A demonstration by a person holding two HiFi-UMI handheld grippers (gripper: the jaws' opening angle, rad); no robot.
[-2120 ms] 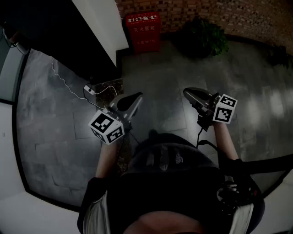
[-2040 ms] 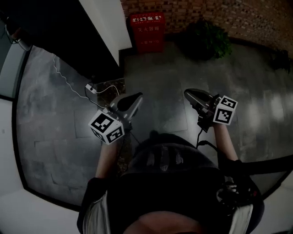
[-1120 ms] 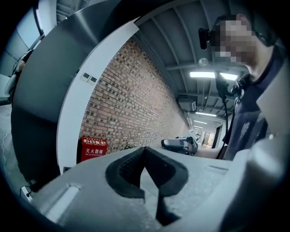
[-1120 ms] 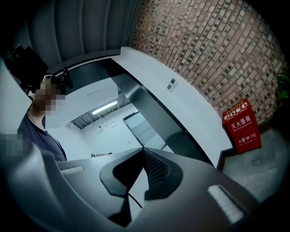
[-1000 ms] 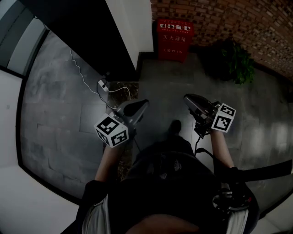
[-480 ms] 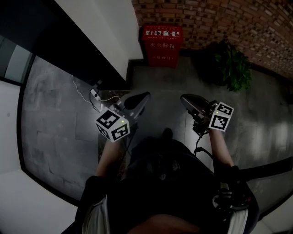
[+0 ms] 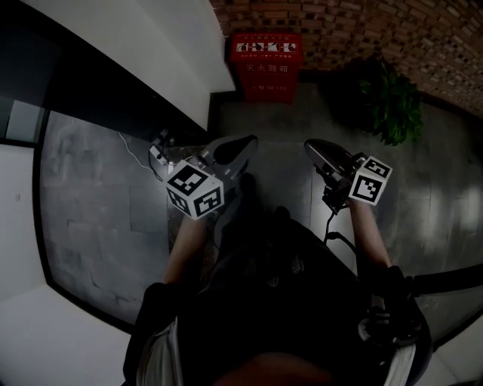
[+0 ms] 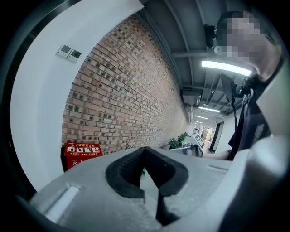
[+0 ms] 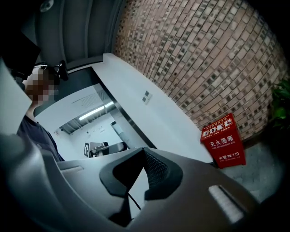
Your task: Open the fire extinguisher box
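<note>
Brick wall (image 7: 362,30): red-brown brick, running along the far side of the room.
White wall (image 7: 173,38): smooth and plain, meeting the brick wall at its left end.
Wall plates (image 8: 69,52): two small ones high on the white wall, possibly switches.
Floor (image 7: 90,219): dark grey stone tiles, faintly glossy, reaching the brick wall's foot.
Plant (image 7: 389,94): leafy green, at the brick wall's foot.
Ceiling light (image 8: 225,68): bright strip overhead.

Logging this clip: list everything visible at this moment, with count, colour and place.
fire extinguisher box: one, red, closed, on the floor against the brick wall, ahead of both claws
brick wall: one, reddish-brown, behind the box
plant: one, green, right of the box
adapter with cable: one, white, on the floor at left
floor: grey tiles
left claw: one, grey, jaws together, empty
right claw: one, grey, jaws together, empty
</note>
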